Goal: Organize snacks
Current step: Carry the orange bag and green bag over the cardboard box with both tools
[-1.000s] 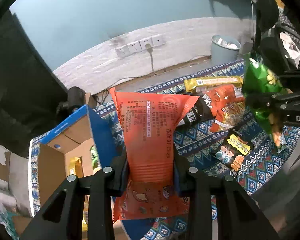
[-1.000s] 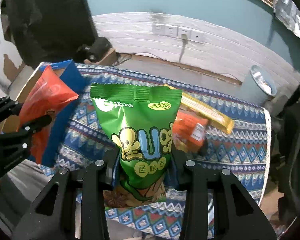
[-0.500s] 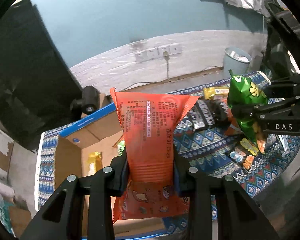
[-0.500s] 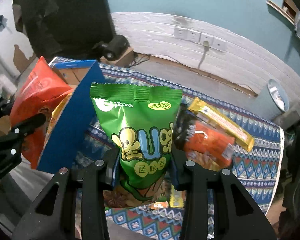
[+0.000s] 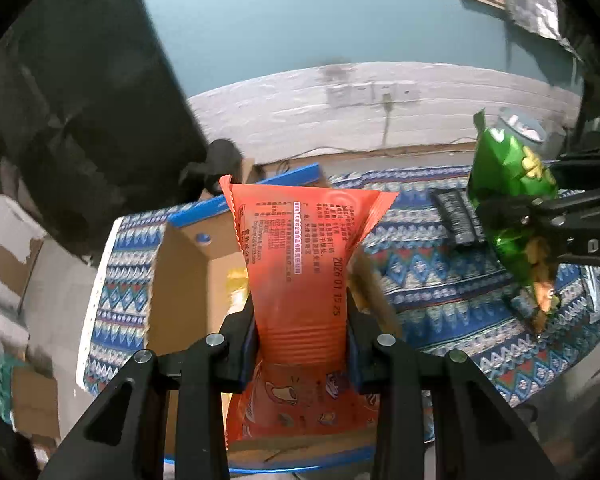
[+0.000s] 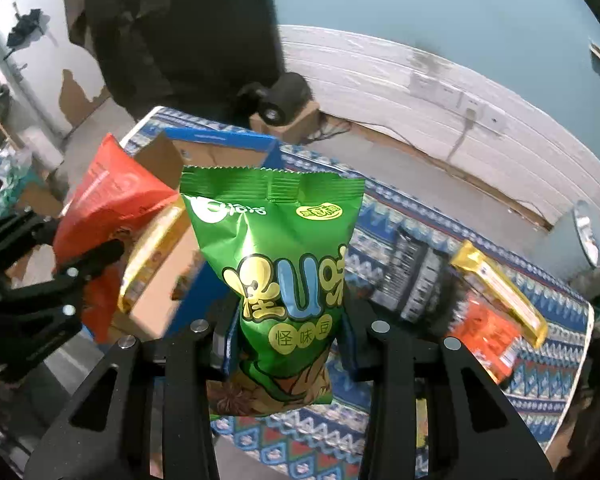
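My left gripper is shut on an orange snack bag, held upright over the open cardboard box with blue flaps. My right gripper is shut on a green snack bag, hanging above the patterned cloth just right of the box. In the right wrist view the orange bag and the left gripper appear at the left, over the box. In the left wrist view the green bag and the right gripper show at the right. A yellow pack lies inside the box.
On the blue patterned tablecloth lie a black pack, an orange pack and a long yellow bar. A grey bin stands on the floor by the white wall. A black camera sits on a small box behind the table.
Both grippers have carried their bags leftward across the table. The orange bag now hangs over the open box, and the green bag has come close to the box's right wall.
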Demonstrator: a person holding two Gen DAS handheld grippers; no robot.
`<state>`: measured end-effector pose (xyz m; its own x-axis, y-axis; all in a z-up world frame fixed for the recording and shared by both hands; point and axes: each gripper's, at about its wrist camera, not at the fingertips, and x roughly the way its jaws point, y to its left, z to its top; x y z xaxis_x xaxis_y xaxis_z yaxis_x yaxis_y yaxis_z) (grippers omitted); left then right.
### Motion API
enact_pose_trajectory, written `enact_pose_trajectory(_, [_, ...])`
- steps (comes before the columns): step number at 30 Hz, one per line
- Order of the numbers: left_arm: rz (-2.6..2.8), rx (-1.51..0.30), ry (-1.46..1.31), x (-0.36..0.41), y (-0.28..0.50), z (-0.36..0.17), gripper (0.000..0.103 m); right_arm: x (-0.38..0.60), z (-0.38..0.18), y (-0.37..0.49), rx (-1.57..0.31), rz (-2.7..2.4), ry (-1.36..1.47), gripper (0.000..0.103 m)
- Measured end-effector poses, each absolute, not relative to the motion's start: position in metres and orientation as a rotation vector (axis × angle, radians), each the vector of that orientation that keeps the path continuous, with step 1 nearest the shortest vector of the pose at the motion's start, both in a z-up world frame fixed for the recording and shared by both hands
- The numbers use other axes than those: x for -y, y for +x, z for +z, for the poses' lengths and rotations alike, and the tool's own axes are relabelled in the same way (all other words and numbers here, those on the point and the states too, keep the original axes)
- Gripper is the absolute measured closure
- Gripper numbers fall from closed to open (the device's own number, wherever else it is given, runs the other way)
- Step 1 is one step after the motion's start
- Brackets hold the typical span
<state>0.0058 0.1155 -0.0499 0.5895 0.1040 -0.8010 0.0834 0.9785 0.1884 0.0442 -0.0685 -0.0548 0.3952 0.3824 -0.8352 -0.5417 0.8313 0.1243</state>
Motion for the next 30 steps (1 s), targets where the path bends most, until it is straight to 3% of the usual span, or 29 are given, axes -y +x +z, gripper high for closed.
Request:
enact_pose_trajectory(23, [0.173,-1.082,0.1,-0.196,0.016,-0.094,0.065,-0.043,-0.072,0.051,-1.071,0.728,-0.217,0.065])
enact_pose_trajectory(28, [0.188,-1.078,0.112,-0.198,0.014,-0.091,0.061,-0.056,-0.076,0.05,-1.086,0.751,-0.208,0.065])
enact_pose_trajectory(30, [0.194,-1.07,0.107,-0.199,0.013,-0.087,0.052,-0.059,-0.077,0.05,-1.091,0.758,-0.204,0.063])
